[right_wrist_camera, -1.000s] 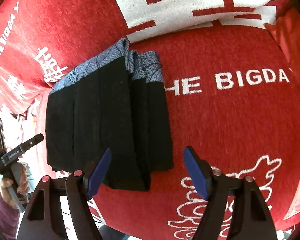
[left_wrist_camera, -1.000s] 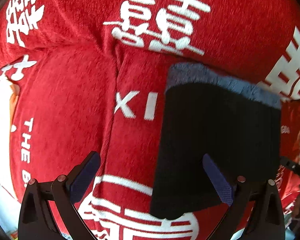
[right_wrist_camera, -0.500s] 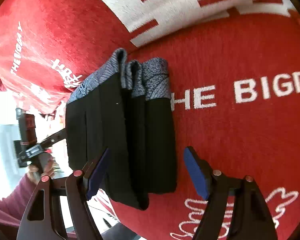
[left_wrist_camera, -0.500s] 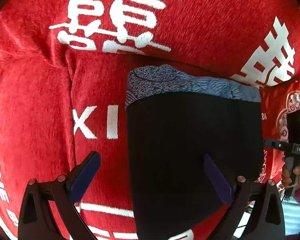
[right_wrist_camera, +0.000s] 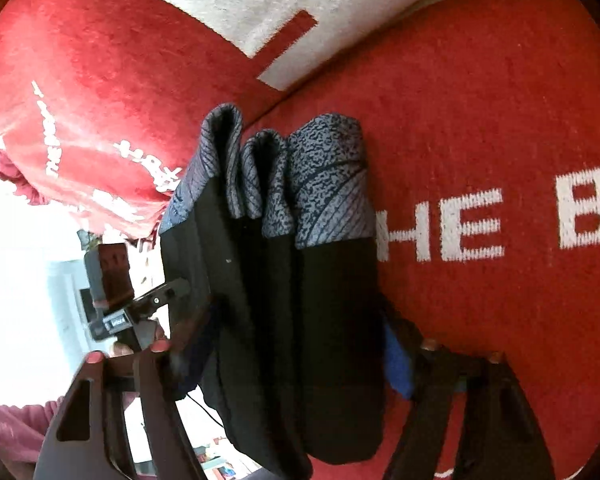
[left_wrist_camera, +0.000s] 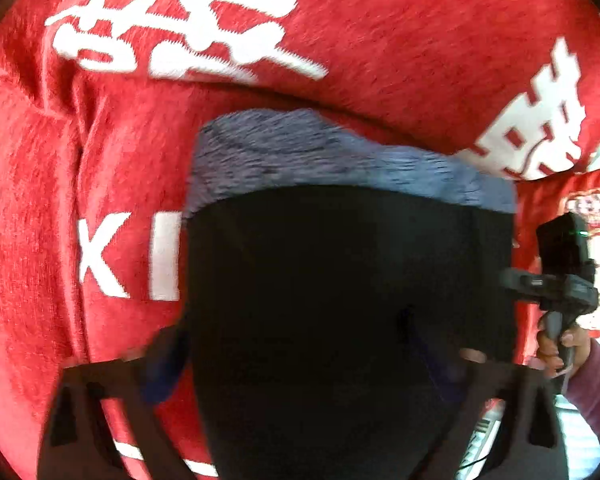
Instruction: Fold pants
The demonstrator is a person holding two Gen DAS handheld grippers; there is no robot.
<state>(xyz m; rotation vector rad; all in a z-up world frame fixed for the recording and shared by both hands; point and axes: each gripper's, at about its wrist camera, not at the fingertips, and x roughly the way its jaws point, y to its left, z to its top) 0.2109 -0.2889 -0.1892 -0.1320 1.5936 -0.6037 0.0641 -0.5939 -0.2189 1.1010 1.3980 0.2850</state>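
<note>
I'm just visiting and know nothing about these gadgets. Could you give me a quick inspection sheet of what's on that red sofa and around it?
Surface: red sofa cover with white lettering.
Job's things: black pants folded into a stack, grey patterned waistband at the far end.
Clutter: nothing seen.
Grippers: left gripper and right gripper both open, jaws either side of the pants' near end.
Cables: thin dark cord below the stack.
Surroundings: bright room beyond the sofa edge, blurred.
</note>
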